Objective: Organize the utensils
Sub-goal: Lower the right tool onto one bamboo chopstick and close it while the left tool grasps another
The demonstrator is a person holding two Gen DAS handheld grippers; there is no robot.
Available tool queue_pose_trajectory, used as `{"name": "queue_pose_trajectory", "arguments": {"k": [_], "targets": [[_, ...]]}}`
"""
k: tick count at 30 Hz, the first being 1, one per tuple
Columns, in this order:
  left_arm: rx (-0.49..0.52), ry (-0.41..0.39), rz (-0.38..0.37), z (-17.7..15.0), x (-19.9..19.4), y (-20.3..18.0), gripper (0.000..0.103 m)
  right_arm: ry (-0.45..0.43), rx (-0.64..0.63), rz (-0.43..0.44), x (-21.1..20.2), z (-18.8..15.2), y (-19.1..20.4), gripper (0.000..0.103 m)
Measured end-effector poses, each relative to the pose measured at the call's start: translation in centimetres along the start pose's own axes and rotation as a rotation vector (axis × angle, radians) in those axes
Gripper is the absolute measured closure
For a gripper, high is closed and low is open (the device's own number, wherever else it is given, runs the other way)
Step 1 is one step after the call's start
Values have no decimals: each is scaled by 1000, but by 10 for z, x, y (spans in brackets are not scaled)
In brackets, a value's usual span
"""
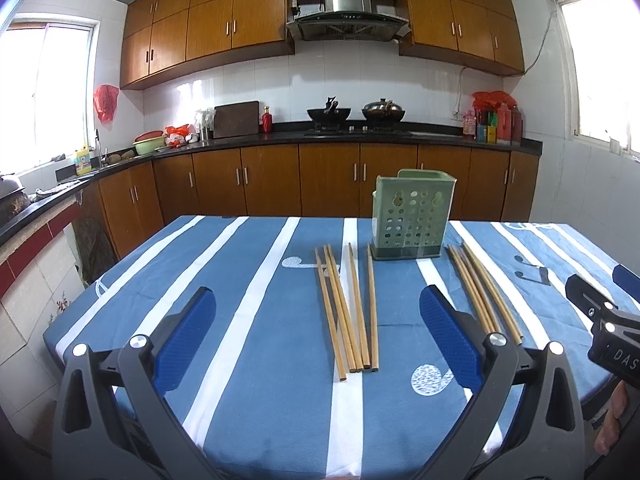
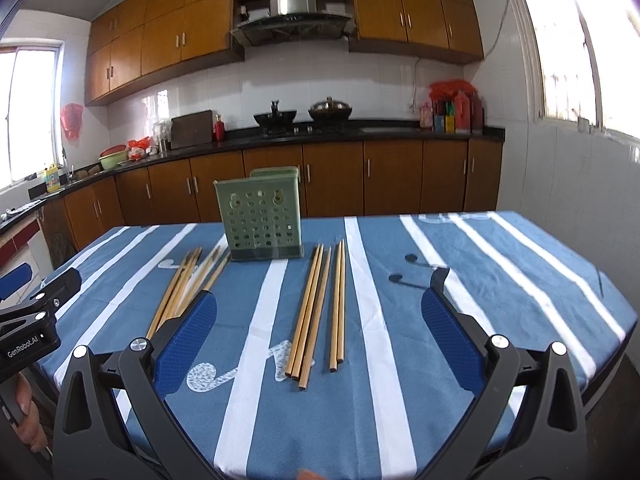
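Standing upright toward the far side of a table [image 1: 120, 300] with a blue, white-striped cloth: 1 green perforated holder [image 1: 412, 216], set on a darker base. In the right wrist view the same holder [image 2: 260, 216] sits left of centre.

Chopsticks, 2 groups, all lying flat on the cloth, none in the holder:
- Left group [image 1: 352, 312]: 5 wooden sticks, just left of and nearer than the holder, near ends close together, far ends fanned apart. In the right wrist view this group [image 2: 188, 284] is partly hidden behind that gripper's left finger.
- Right group [image 1: 480, 288]: sticks packed close, just right of the holder; count unclear in the left wrist view. The right wrist view shows 5 [image 2: 320, 308], as 3 touching and 2 touching, a narrow gap between the sets.

Left gripper [image 1: 318, 340]: jaws spread wide, blue pads well apart, nothing between them; it hangs over the near edge of the table with the left group lying between its fingers in the frame, not touched.

Right gripper [image 2: 320, 340]: jaws likewise spread wide, holding nothing; the right group lies between its fingers in the frame, apart from both pads.

Background: wooden cabinets [image 1: 280, 184], black counter [image 1: 360, 136], 2 woks [image 1: 328, 114] on the stove, range hood [image 1: 346, 4], windows at both sides.
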State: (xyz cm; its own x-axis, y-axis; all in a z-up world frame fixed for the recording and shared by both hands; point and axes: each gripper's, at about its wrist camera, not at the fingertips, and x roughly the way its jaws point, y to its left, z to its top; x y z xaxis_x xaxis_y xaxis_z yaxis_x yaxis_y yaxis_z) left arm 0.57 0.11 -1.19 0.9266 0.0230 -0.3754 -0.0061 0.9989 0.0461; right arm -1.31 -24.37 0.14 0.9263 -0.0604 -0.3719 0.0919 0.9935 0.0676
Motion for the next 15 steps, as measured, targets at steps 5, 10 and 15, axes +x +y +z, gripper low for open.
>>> {"name": "queue_pose_trajectory", "arguments": {"k": [5, 10, 15], "targets": [[-11, 47, 22, -2, 16, 5, 4, 117, 77, -40, 28, -5, -18, 2], [-45, 116, 18, -7, 34, 16, 4, 253, 153, -70, 61, -11, -39, 32], [-88, 186, -9, -8, 55, 29, 4, 353, 178, -50, 97, -10, -47, 59]]}}
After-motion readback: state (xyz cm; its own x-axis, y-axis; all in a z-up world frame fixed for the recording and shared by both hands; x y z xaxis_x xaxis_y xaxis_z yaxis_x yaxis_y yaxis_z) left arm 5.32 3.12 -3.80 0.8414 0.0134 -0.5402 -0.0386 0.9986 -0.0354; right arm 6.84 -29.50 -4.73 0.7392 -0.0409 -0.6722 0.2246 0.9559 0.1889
